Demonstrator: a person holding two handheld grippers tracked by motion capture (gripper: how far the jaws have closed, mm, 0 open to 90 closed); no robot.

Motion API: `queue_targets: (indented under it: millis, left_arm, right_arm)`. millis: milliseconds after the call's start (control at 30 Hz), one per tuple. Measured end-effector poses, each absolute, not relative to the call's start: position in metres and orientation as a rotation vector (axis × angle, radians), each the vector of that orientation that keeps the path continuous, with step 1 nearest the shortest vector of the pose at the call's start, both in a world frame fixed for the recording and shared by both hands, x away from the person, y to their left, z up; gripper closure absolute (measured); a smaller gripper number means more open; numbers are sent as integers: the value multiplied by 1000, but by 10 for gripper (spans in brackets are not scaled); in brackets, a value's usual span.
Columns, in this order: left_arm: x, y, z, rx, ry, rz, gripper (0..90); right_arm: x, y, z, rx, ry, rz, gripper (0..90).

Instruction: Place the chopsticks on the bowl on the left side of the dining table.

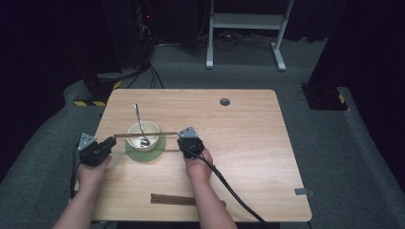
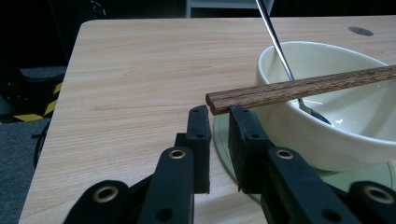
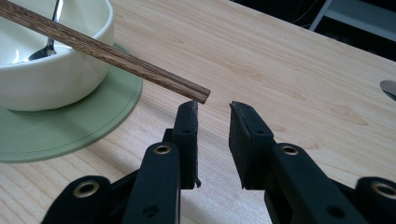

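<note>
Chopsticks (image 1: 145,135) lay level across the rim of the cream bowl (image 1: 152,130), which held a spoon (image 1: 140,125) and sat on a green saucer (image 1: 160,151) on my table (image 1: 248,143). I had the left tongs (image 2: 218,114) slightly parted at one end and the right tongs (image 3: 214,109) parted at the other, neither gripping. More chopsticks (image 1: 172,199) lay near my right forearm.

1. Bench (image 1: 239,143): pale wood grain, smooth and matt.
2. Bowl (image 2: 327,135) on the bench: glossy cream ceramic.
3. Spoon (image 2: 280,51) in the bowl: shiny metal.
4. Chopsticks (image 2: 299,88) across the bowl: dark, grained wood.
</note>
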State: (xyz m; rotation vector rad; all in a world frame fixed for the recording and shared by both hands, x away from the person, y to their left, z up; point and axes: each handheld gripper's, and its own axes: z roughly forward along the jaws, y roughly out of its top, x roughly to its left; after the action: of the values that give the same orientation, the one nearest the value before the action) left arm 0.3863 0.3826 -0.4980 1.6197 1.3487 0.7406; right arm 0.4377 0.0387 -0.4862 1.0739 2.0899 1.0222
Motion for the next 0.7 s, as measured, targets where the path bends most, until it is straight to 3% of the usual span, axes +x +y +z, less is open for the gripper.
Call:
queue_targets:
  millis: [700]
  left_arm:
    - [387, 382, -498, 1617, 1355, 740, 725]
  right_arm:
    - [434, 40, -487, 1068, 2095, 1027, 694]
